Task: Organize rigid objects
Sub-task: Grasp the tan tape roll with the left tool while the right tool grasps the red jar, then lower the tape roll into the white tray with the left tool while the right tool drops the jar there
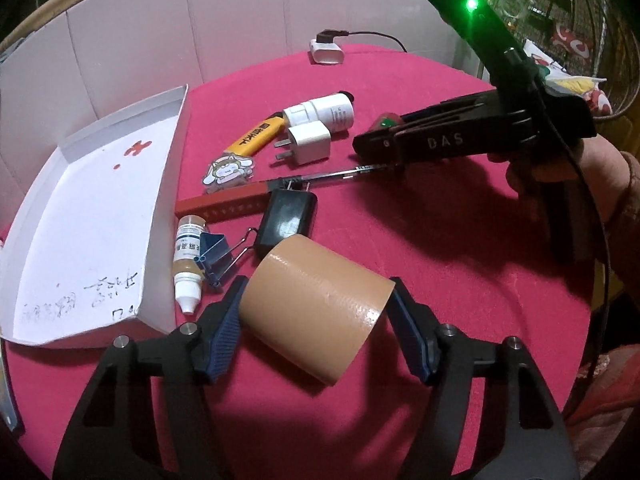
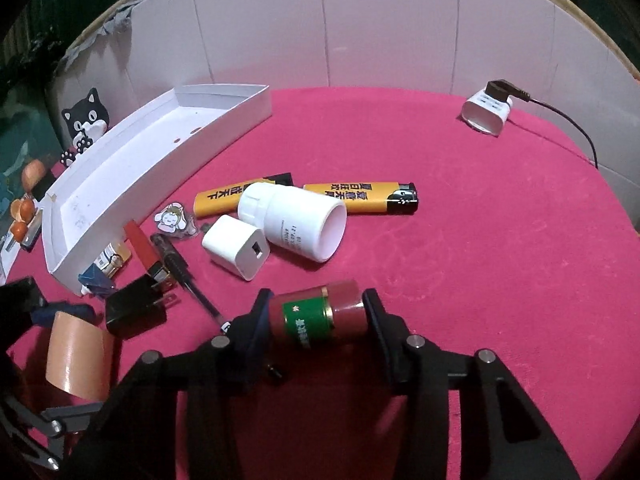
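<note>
Tape roll [image 1: 316,312] lies sideways, axis spanning left jaws.

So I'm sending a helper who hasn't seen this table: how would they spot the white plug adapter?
Start at the white cardboard tray on the pink tablecloth, then move right to the clutter beside it. The white plug adapter lies against the white bottle. It is the only white cube, with a square socket on one face.
</note>
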`<action>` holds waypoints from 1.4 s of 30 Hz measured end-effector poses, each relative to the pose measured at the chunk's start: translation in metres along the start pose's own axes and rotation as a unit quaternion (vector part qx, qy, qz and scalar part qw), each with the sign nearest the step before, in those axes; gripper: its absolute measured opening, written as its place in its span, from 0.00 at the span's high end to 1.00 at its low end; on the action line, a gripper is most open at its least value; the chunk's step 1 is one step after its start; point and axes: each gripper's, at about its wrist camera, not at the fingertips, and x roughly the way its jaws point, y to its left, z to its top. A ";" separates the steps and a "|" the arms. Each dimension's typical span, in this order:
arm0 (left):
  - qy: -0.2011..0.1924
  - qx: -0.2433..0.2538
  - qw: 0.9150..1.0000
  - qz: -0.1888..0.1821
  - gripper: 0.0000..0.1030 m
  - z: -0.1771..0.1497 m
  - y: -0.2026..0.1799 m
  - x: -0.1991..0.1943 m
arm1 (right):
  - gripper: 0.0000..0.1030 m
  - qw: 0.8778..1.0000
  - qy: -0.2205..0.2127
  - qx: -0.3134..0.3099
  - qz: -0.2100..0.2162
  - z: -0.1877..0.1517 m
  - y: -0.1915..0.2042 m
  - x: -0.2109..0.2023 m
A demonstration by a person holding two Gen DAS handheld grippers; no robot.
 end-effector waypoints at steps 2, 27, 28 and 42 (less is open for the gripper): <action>-0.003 0.001 1.000 0.002 0.34 -0.001 -0.001 -0.001 | 0.58 1.000 -0.003 0.009 0.001 -0.001 -0.003 -0.002; -0.111 -0.129 0.973 0.156 0.34 0.028 0.074 -0.095 | 0.58 0.982 -0.180 -0.008 0.053 0.056 0.052 -0.117; -0.115 -0.133 0.971 0.163 0.34 0.028 0.079 -0.098 | 0.58 0.981 -0.183 -0.011 0.056 0.058 0.056 -0.119; -0.125 -0.220 0.933 0.257 0.34 0.029 0.165 -0.113 | 0.58 0.977 -0.179 -0.043 0.105 0.106 0.121 -0.093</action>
